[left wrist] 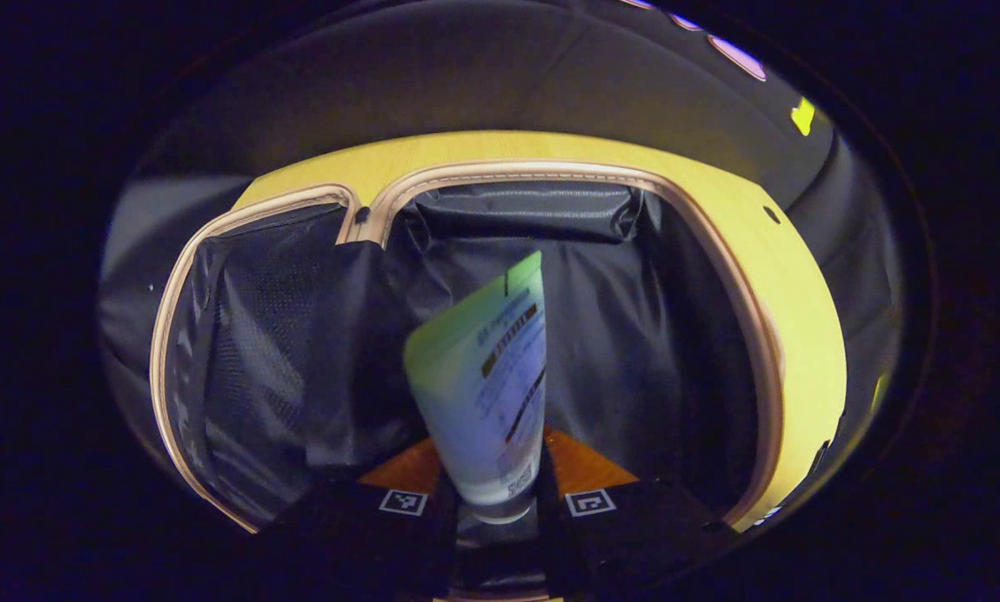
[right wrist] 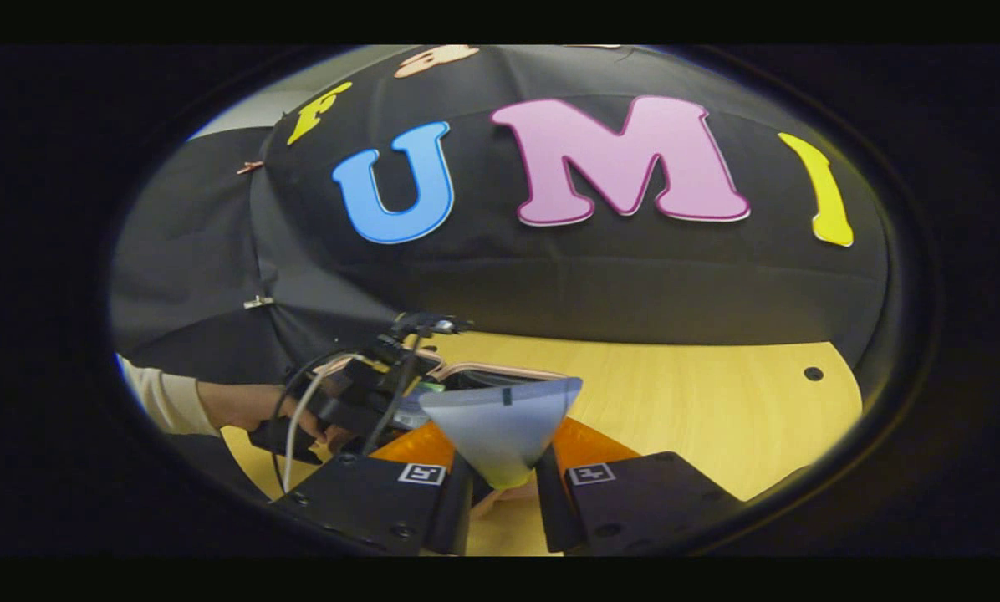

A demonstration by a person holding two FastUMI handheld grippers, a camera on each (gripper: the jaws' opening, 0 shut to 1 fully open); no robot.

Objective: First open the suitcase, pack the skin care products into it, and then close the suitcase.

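Left gripper (left wrist: 496,502) clamps a tube (left wrist: 483,376) over the open suitcase (left wrist: 550,251) for packing; right gripper (right wrist: 504,493) pinches another tube (right wrist: 500,426), waiting

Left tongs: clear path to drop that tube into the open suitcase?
Probably yes. The left tongs grip the tube directly over the open suitcase, and the dark lined compartment beneath it looks bare, with nothing between tube and lining.
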